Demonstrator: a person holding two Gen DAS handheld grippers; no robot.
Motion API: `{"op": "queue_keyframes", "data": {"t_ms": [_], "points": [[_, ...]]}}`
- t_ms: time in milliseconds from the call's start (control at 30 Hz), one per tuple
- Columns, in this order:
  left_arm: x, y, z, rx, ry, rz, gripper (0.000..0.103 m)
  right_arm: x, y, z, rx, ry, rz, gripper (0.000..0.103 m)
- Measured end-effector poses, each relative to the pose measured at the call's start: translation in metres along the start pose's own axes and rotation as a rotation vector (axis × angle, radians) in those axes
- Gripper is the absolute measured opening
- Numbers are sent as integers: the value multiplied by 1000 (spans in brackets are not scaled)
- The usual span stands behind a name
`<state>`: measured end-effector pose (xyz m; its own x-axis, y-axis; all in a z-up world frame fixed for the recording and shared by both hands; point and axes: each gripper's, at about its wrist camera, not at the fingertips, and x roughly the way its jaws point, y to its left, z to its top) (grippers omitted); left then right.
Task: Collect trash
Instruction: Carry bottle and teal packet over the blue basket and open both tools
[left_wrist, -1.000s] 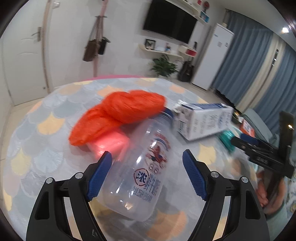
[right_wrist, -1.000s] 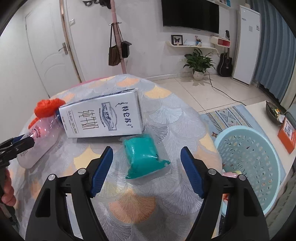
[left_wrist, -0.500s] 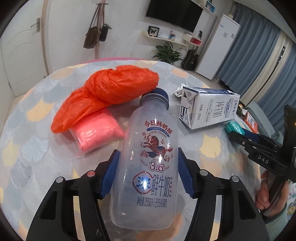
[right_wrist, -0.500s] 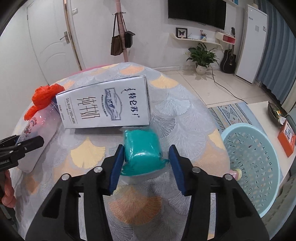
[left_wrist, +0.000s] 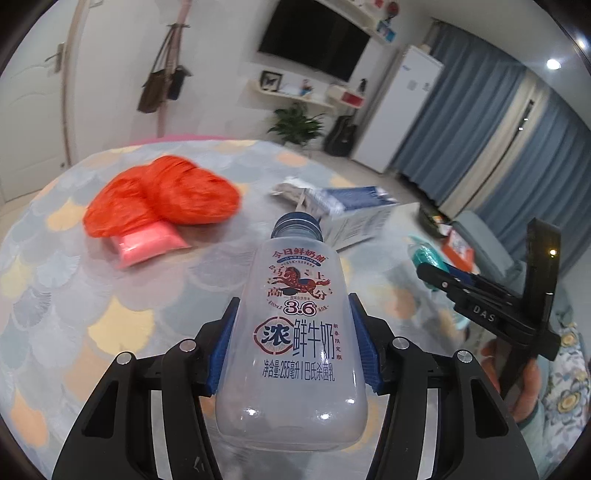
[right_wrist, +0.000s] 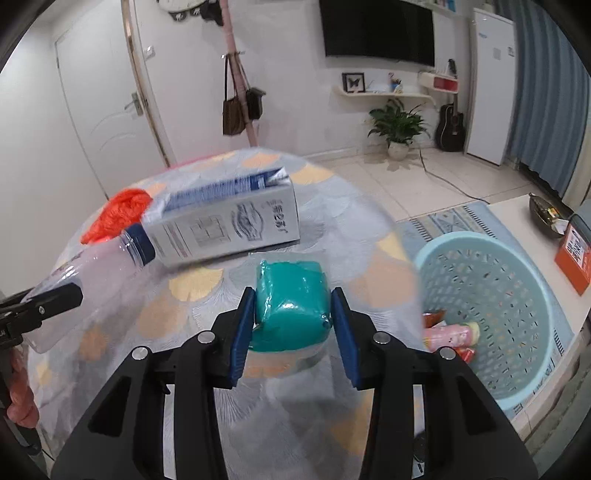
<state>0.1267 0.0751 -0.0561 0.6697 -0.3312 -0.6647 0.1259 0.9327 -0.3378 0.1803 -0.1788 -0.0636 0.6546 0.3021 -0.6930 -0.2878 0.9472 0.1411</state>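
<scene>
Both grippers are closed on trash: the left gripper (left_wrist: 291, 350) clamps one clear milk bottle (left_wrist: 295, 339) (blue cap pointing away), and the right gripper (right_wrist: 293, 325) pinches one teal packet (right_wrist: 291, 310) between its blue pads. One white milk carton (right_wrist: 229, 225) lies on its side on the round table (left_wrist: 55, 295), beside one crumpled orange plastic bag (left_wrist: 162, 199) that rests against one pink packet (left_wrist: 147, 245). A scalloped grey and yellow cloth covers the table; the room has a white door, wall television and blue curtains. One light blue perforated basket (right_wrist: 517, 332) stands on the floor, holding a few wrappers (right_wrist: 447, 332).
</scene>
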Motion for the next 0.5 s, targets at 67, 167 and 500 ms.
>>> {"op": "queue_keyframes", "data": {"t_ms": [67,167,500], "points": [[-5,-12,0,14,-15,-18,54,-15,-9,1,17,-30,-8,38],[-10,-28,2,39,-36,-46,54,-36,-21,3,44,-76,-15,38],[-11,-113,21,168,-107,-134,54,-80,-70,14,123,-178,-122,38]]}}
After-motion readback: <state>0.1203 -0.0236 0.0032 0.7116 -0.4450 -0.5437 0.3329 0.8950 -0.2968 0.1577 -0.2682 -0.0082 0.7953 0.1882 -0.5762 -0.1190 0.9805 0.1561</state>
